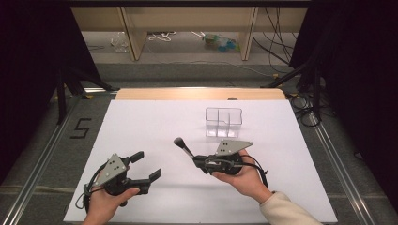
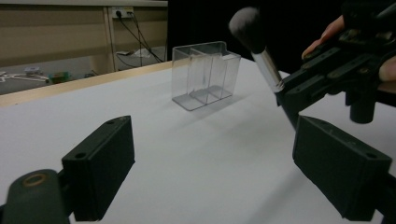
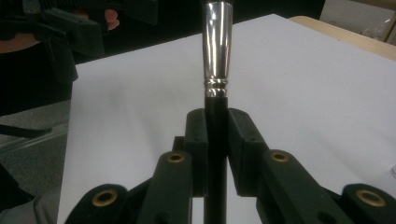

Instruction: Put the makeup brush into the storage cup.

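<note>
A brush (image 1: pixel 184 146) is clamped by its black handle in the right claw (image 1: pixel 199 161), held above the desk (image 1: pixel 155 126) with the bristles raised toward the left. The left claw (image 1: pixel 146 165) is spread wide with nothing in it, low over the near left of the desk. A clear box (image 1: pixel 223 122) with dividers stands well apart, farther back.

The brush is gripped near its tail end only, so it could pivot or slip if it is tilted quickly. The light box could be tipped or pushed along if its rim is struck by the brush head. No brand or label can be read; a "5" (image 1: pixel 80 128) is marked on the floor at the left.
</note>
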`<state>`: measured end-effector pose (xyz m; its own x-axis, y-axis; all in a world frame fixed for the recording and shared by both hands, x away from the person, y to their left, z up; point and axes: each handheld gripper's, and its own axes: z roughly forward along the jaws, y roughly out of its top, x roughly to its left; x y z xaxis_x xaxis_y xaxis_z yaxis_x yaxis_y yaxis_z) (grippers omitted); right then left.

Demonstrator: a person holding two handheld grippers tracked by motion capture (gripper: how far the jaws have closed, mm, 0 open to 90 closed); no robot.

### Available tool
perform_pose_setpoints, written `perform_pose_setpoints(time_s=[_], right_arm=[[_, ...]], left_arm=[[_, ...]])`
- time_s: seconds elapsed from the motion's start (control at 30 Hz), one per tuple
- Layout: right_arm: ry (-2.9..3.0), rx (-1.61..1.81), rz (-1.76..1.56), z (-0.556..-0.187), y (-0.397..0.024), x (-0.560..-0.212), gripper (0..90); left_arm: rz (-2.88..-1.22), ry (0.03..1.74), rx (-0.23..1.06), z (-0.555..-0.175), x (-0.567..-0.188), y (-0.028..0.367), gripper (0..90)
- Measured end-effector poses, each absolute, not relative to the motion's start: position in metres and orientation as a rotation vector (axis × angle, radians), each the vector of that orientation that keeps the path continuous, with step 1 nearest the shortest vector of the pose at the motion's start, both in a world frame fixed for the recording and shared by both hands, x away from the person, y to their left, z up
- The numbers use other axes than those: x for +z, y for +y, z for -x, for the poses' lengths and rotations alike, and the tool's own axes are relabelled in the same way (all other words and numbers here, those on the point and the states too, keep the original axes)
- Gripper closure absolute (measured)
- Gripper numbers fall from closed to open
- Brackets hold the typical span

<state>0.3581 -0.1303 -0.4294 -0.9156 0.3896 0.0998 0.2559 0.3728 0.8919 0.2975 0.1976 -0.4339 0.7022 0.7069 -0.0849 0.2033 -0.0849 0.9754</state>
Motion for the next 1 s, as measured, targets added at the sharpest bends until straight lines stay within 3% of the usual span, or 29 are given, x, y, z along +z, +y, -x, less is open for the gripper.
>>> perform_pose_setpoints(time_s=[0.53, 1.0], right_arm=[[2.469, 1.656, -0.588, -0.353, -0.131, -0.431, 79.8], [2.458, 1.644, -0.582, -0.353, -0.13, -0.433, 79.7]], left_arm=[[-1.636, 0.724, 0.369, -0.316, -0.427, 0.153, 16.7], [-1.64, 0.735, 0.289, -0.329, -0.431, 0.119, 37.6]])
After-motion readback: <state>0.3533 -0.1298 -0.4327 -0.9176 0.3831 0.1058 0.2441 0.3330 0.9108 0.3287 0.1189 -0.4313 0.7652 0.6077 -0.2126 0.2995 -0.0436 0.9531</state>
